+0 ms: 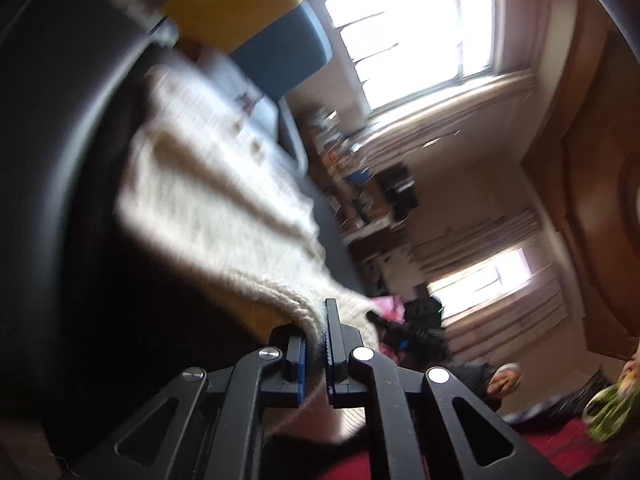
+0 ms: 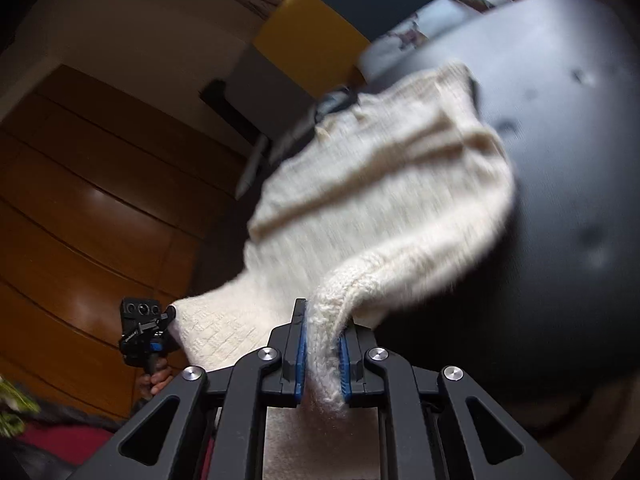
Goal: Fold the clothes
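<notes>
A cream knitted sweater (image 1: 208, 184) with small buttons hangs in the air, stretched between both grippers over a dark curved surface (image 1: 52, 160). My left gripper (image 1: 318, 334) is shut on a ribbed edge of the knit. In the right wrist view the same cream sweater (image 2: 384, 192) runs up from my right gripper (image 2: 322, 344), which is shut on a thick ribbed hem. The left gripper (image 2: 160, 326) also appears there at lower left, held by a hand (image 2: 158, 380) and pinching the sweater's far corner. Both views are tilted and blurred.
A dark rounded surface (image 2: 568, 184) fills the right of the right wrist view. A yellow and blue panel (image 2: 320, 32) stands behind. Wooden cupboard doors (image 2: 88, 200), bright windows (image 1: 416, 36), cluttered shelves (image 1: 360, 184) and red flooring (image 1: 560, 448) surround the spot.
</notes>
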Available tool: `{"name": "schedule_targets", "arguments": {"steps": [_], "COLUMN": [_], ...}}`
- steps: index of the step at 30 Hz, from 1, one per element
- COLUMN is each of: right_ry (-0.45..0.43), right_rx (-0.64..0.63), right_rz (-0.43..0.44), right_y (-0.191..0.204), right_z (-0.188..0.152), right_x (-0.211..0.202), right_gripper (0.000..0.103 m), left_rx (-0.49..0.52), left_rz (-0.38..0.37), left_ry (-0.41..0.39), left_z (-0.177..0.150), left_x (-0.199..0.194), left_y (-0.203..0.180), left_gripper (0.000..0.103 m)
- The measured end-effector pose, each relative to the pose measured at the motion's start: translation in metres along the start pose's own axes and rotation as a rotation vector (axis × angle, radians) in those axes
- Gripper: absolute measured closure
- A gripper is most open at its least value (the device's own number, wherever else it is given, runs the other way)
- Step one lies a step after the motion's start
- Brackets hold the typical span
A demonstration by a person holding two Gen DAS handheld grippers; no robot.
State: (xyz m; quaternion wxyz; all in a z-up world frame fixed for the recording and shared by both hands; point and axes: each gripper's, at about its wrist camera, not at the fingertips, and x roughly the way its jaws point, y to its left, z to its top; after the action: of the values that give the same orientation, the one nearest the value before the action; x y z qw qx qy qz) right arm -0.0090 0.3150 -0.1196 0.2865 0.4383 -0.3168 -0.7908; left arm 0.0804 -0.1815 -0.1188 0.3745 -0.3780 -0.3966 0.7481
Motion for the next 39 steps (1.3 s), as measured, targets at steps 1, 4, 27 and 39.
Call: {"name": "schedule_targets", "arguments": {"steps": [1,4,27,39], "right_ry": [-0.010,-0.028,0.030,0.094], "right_rx": [0.004,0.009,0.206,0.149], "right_rz": [0.001,-0.011,0.000,0.130], "right_y": [0.000,-0.002,-0.100,-0.052], "right_z": [0.013,0.050,0.106,0.049], "right_x": [0.005,0.020,0.087,0.059], "right_gripper": [0.089,0.089,0.085,0.023], "left_rx": [0.005,0.019,-0.279,-0.276], "left_rz": [-0.017,-0.018,0.233,0.098], "left_ry": [-0.017,-0.051,-0.032,0.021], "left_z": [0.013,0.062,0.144,0.129], "left_x": [0.004,0.023,0.114,0.111], "left_y": [-0.002,0.001,0.142,0.101], "left_gripper": [0.098,0.098,0.096,0.060]}}
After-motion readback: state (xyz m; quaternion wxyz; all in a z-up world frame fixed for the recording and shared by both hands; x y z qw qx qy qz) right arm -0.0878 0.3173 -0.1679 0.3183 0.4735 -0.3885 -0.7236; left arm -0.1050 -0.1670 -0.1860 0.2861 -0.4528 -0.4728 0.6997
